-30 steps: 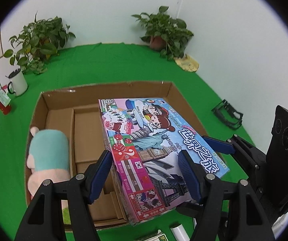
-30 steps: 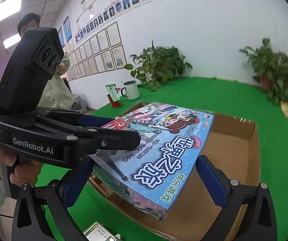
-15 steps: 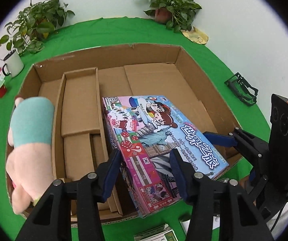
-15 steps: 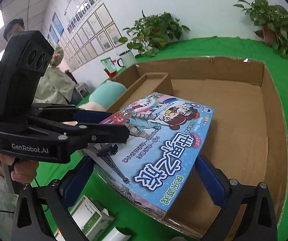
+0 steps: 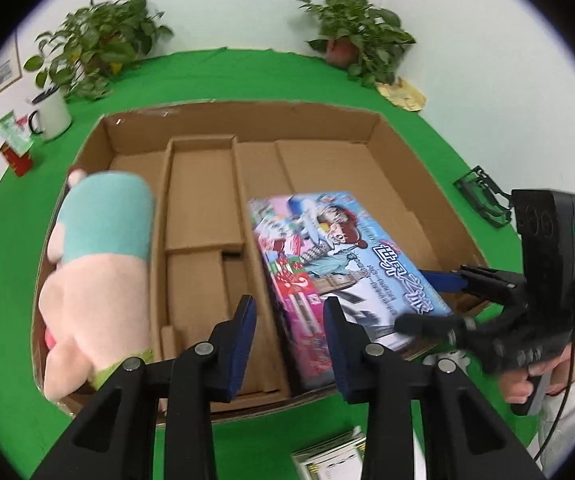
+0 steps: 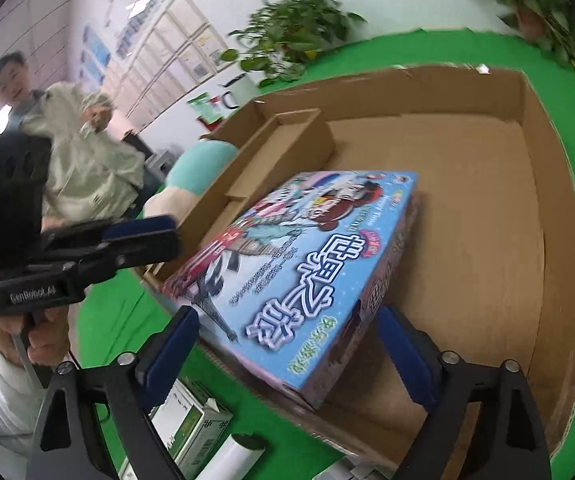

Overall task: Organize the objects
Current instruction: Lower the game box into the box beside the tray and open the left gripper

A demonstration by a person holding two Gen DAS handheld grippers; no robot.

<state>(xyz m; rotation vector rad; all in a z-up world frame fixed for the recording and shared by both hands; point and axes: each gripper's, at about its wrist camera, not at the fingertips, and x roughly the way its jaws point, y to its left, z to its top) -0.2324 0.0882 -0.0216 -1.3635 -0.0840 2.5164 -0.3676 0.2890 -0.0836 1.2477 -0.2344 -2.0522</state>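
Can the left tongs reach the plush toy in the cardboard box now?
Probably yes. The plush toy lies uncovered in the leftmost compartment, just left of the left tongs, which hold nothing. Only a low cardboard divider stands between them.

Both tools tilt downward, the left tool (image 5: 287, 332) and right tool (image 6: 283, 344) part open, their jaws just narrowing.

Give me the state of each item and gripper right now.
game box: tilted in the carton, near end at its front wall
carton: open-topped
plush toy: lying along carton's left side
left gripper: jaws just closed further, nothing between them
right gripper: jaws just closed further around game box; contact unclear
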